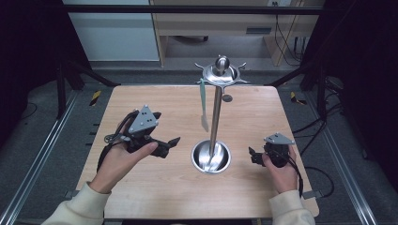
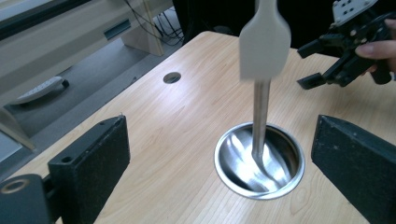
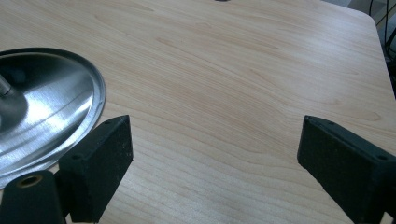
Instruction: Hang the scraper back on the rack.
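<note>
A steel utensil stand rises from the middle of the wooden table: a round dish base, a thin pole and a hooked top. A spatula with a teal handle and a pale blade hangs from one hook, left of the pole. My left gripper is open, left of the base and pointing at it. In the left gripper view the base and the spatula blade lie ahead between the wide jaws. My right gripper is open and empty, right of the base.
A small round hole sits in the table behind the stand, also the hole in the left gripper view. Metal rails run along both sides of the table. A wooden desk and cables stand beyond the far edge.
</note>
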Demonstrator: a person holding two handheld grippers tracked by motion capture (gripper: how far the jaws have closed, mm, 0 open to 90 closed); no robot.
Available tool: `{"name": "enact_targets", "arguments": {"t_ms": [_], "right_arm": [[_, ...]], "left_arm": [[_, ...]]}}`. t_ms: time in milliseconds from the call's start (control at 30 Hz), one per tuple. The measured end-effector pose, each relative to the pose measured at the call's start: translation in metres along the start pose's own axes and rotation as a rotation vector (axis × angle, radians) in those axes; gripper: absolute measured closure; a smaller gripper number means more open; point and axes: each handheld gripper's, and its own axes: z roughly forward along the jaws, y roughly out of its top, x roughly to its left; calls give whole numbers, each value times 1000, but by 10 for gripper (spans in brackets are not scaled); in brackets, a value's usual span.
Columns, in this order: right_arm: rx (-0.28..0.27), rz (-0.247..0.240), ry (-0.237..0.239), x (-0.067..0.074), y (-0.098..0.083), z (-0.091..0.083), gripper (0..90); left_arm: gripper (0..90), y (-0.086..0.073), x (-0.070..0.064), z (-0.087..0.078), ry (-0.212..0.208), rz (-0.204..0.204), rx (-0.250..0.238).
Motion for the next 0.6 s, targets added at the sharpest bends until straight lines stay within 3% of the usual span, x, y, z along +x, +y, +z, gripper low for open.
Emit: {"name": "enact_targets", "arguments": {"t_ms": [600], "right_arm": [[-1,-1,-1,0,0,0,97]], "left_arm": [[42,-56,30,9,55,-63,63]]}}
